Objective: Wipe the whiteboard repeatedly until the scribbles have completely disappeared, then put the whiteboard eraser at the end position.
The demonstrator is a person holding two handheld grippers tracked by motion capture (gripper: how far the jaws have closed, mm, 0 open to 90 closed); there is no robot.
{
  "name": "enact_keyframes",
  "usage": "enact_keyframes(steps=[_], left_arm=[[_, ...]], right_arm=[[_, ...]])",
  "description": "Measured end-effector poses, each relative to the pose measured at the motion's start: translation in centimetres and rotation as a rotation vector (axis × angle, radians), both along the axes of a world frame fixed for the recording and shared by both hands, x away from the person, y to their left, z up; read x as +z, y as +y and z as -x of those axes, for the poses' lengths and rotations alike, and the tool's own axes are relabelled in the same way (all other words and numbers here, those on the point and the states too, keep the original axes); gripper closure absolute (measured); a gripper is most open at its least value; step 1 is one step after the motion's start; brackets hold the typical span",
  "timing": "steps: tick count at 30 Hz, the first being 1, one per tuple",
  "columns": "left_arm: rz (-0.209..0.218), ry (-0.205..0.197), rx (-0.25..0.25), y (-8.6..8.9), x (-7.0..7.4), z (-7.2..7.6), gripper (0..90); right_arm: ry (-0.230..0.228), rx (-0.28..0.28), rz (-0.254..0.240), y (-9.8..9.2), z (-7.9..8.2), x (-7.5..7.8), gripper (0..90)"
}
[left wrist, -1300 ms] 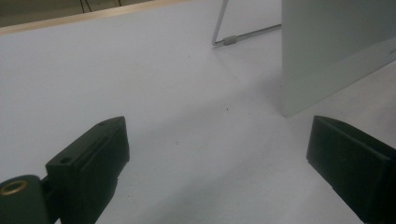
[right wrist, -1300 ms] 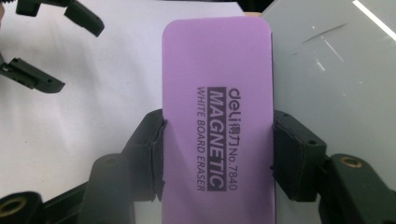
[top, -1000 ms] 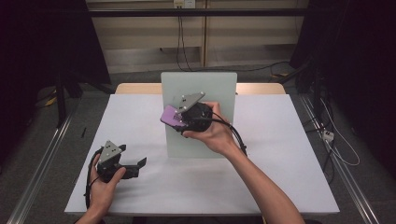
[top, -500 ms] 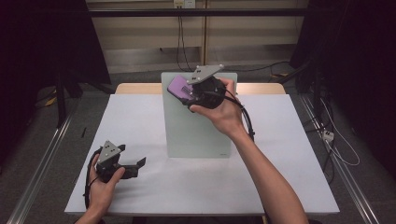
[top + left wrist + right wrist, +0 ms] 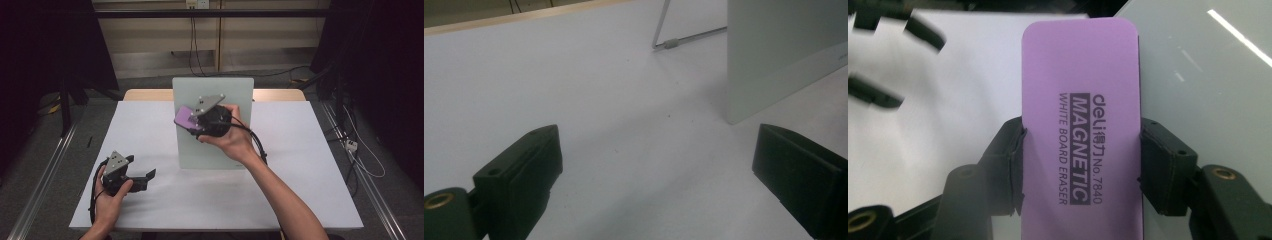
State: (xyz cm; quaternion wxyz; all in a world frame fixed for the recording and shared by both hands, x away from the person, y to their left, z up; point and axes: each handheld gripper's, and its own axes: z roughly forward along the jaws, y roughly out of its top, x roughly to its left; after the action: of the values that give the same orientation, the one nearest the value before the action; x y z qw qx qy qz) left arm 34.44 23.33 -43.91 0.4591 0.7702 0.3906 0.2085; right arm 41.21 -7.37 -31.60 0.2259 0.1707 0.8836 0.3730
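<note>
A: What's nearest?
B: The left gripper (image 5: 142, 179) rests on the matte white table (image 5: 310, 195), blunt black jaws wide apart with nothing between them.
A: And beyond?
B: The right gripper (image 5: 1081, 150) is clamped on a smooth purple eraser (image 5: 1081, 100) with rounded corners, raised against the glossy upright whiteboard (image 5: 235, 90), hand tilted leftward

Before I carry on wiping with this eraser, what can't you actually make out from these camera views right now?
- Whether the purple eraser touches the whiteboard: its underside is hidden in the right gripper view, and the right gripper and hand cover it in the high view.
- Any marks on the board: too faint or small in the high view.
- Board's stand: the top edge cuts it off in the left gripper view.
- Left gripper: its fingers stand open over the bare table.
</note>
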Motion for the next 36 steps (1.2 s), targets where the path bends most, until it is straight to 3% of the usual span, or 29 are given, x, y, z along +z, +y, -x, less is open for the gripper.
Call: enact_keyframes(steps=[4, 10, 16, 22, 28, 36], left_arm=[[-0.005, 0.005, 0.001, -0.2, -0.1, -0.1, 5.8], [-0.011, -0.001, -0.001, -0.4, 0.0, 0.0, 5.8], [-0.016, 0.002, -0.008, -0.4, 0.0, 0.0, 5.8], [-0.009, 0.006, -0.004, -0.3, -0.1, 0.0, 5.8], [0.006, 0.006, 0.002, 0.1, 0.0, 0.1, 5.8], [-0.008, -0.007, 0.0, -0.2, 0.2, 0.2, 5.8]], right_arm=[[0.05, 0.03, 0.02, -0.2, 0.7, -2.4, 41.8], [0.104, 0.066, 0.018, -0.5, 1.6, -4.6, 41.8], [0.102, 0.075, -0.054, -1.5, 2.3, -4.0, 41.8], [0.144, 0.069, -0.078, -2.9, 2.8, -4.3, 41.9], [0.167, 0.071, -0.074, -3.6, 3.3, -4.5, 41.8], [0.203, 0.071, -0.066, -4.6, 4.0, -5.5, 41.8]])
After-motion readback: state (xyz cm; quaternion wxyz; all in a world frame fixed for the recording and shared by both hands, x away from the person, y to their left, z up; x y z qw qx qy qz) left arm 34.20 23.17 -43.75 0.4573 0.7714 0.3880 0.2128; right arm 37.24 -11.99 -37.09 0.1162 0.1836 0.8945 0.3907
